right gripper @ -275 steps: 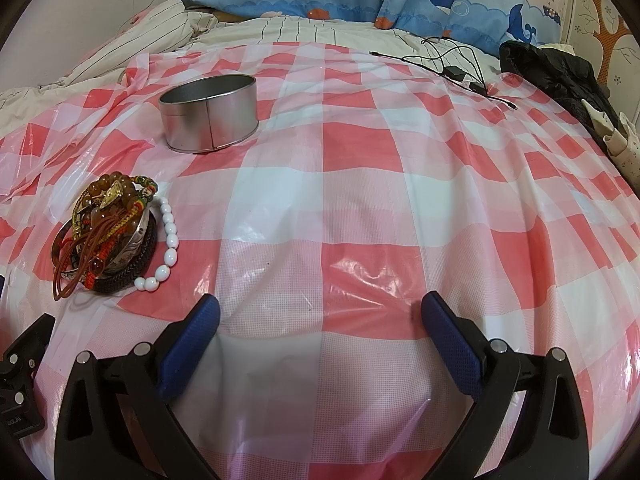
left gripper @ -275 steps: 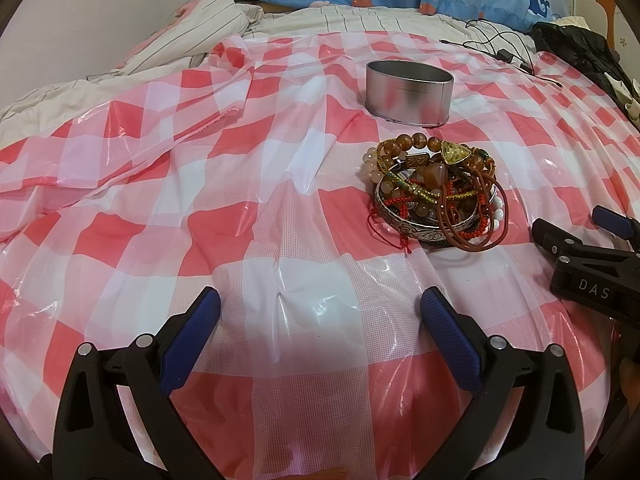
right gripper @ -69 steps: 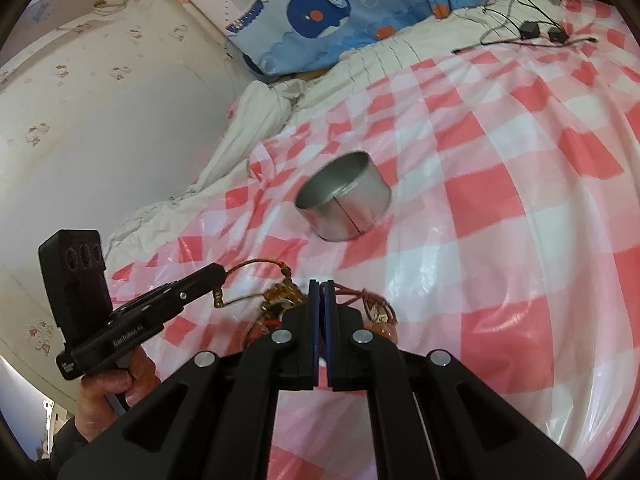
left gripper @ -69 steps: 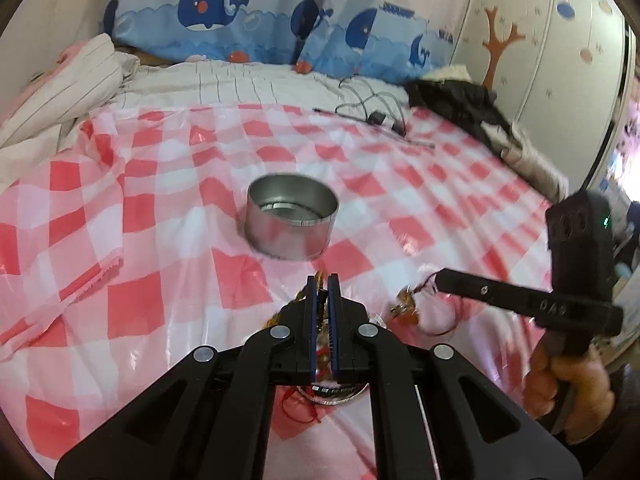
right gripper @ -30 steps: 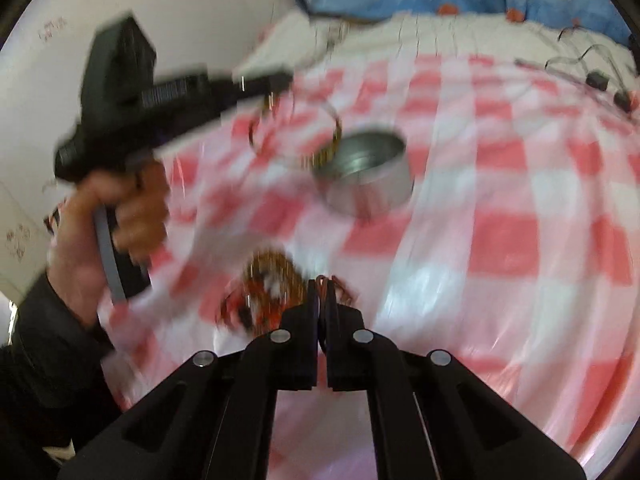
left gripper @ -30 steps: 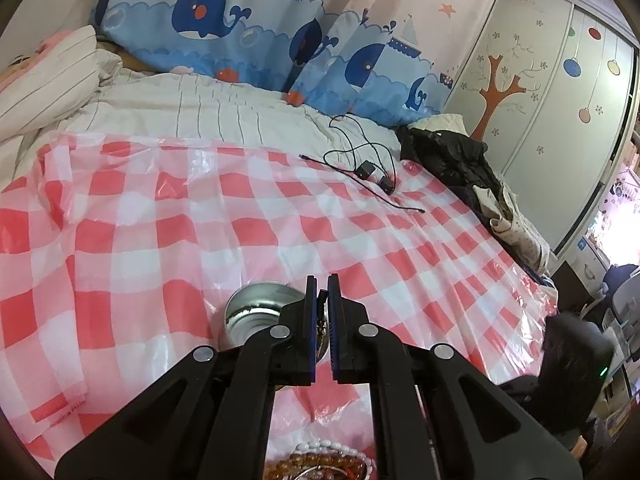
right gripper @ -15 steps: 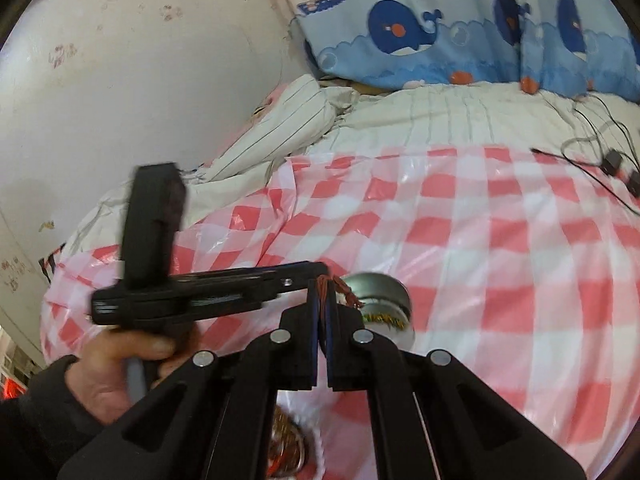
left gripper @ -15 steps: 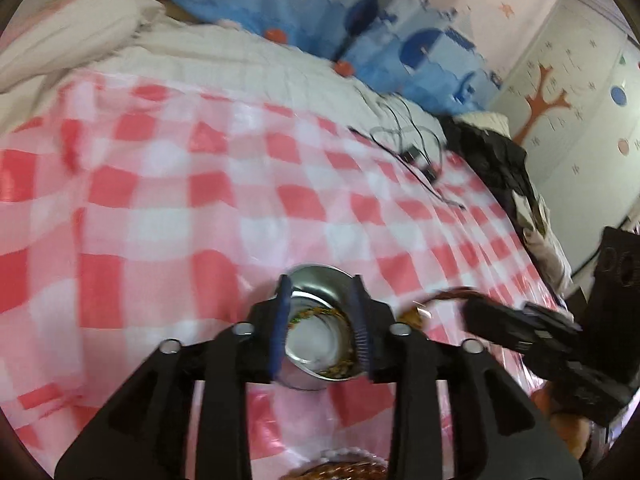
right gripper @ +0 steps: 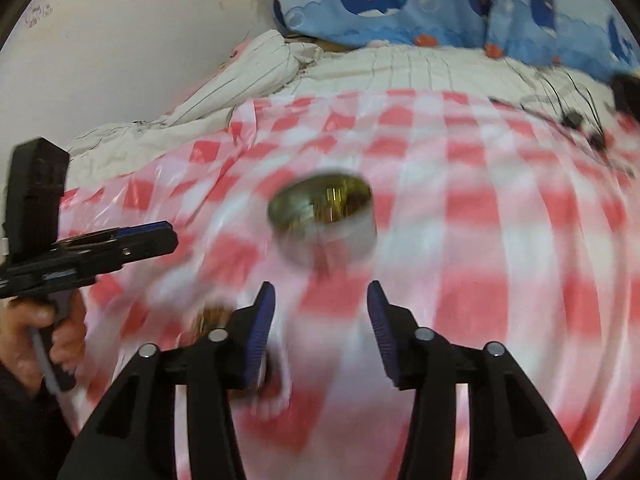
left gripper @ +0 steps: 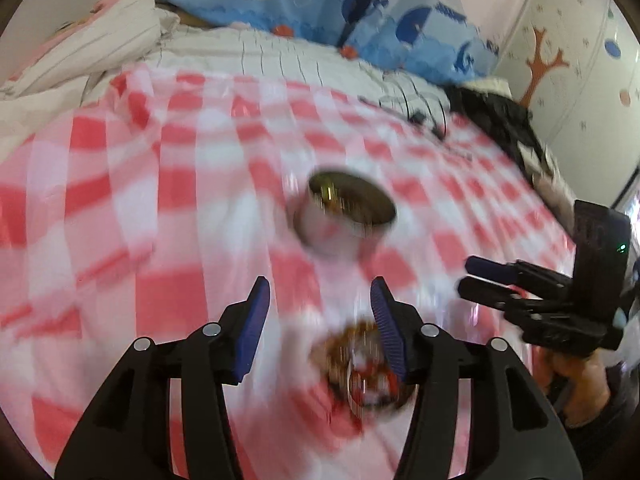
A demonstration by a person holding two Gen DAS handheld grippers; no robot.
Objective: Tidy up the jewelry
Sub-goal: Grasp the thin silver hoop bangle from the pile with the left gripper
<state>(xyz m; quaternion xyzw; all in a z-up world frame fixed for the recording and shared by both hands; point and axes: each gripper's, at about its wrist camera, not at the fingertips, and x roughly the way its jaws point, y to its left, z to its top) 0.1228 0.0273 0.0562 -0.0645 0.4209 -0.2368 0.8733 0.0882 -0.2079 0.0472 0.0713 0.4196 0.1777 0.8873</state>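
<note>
A red-and-white checked plastic sheet (left gripper: pixel 192 216) covers the bed, with whale-print pillows (right gripper: pixel 420 4) lined up along the wall and a striped quilt (right gripper: pixel 256 76) bunched at the far left corner. Out in the middle of the sheet stands a round metal tin (left gripper: pixel 346 216), open at the top; gold and brownish jewelry glints inside it, though the blur hides which pieces. Nearer to me, the pile of bracelets (left gripper: pixel 366 368) lies on the sheet, a tangle of brown beads, red cord and a silver bangle, well short of the tin. The left gripper (left gripper: pixel 320 320) hangs just above that pile, its jaws opening with nothing between them. The right gripper (right gripper: pixel 320 320) hovers in front of the tin, jaws likewise opening and empty, the pile low at its left finger.
</note>
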